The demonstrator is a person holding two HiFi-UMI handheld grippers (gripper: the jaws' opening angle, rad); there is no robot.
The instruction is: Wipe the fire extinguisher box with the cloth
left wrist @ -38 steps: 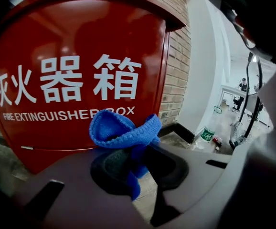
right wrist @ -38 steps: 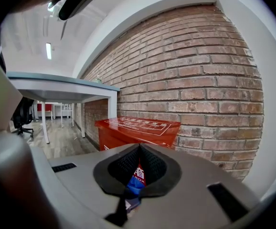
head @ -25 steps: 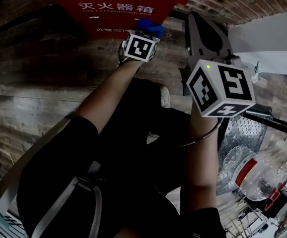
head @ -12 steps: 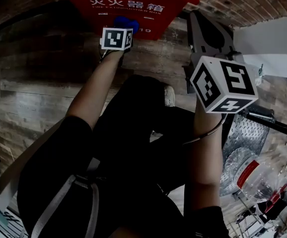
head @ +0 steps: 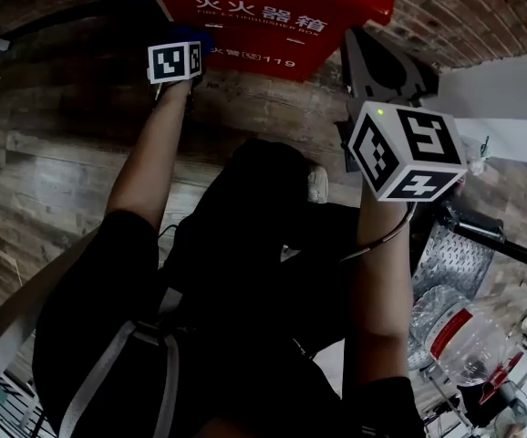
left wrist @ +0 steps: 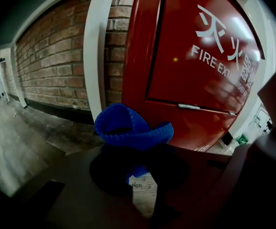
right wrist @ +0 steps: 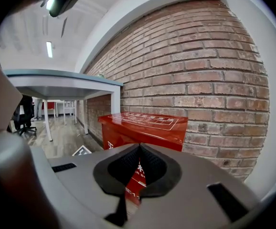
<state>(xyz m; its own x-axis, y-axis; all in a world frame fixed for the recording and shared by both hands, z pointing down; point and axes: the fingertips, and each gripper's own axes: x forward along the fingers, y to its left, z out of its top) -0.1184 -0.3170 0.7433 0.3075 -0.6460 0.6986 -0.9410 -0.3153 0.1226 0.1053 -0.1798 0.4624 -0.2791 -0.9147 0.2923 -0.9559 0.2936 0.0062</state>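
The red fire extinguisher box [head: 273, 12] stands on the wooden floor against a brick wall, white lettering on its front. My left gripper [head: 195, 44] is at the box's lower left corner, shut on a blue cloth [left wrist: 131, 128]. The cloth bulges out past the jaws, close to the box's red front [left wrist: 200, 66]; I cannot tell if it touches. In the head view only a sliver of the cloth [head: 205, 36] shows behind the marker cube. My right gripper [head: 364, 39] is held off the box's right side, shut and empty, with the box [right wrist: 143, 125] beyond its jaws.
A brick wall [right wrist: 200, 70] runs behind the box, with a white pillar [left wrist: 100, 51] to its left. A white table [right wrist: 61, 82] stands further off. At the lower right are a large water bottle [head: 464, 322] and a metal tread plate [head: 450, 254]. The person's dark trousers [head: 254, 235] fill the middle.
My left gripper has carried the blue cloth leftwards along the lower front of the box, from near its middle to its left corner. The right gripper has barely moved.
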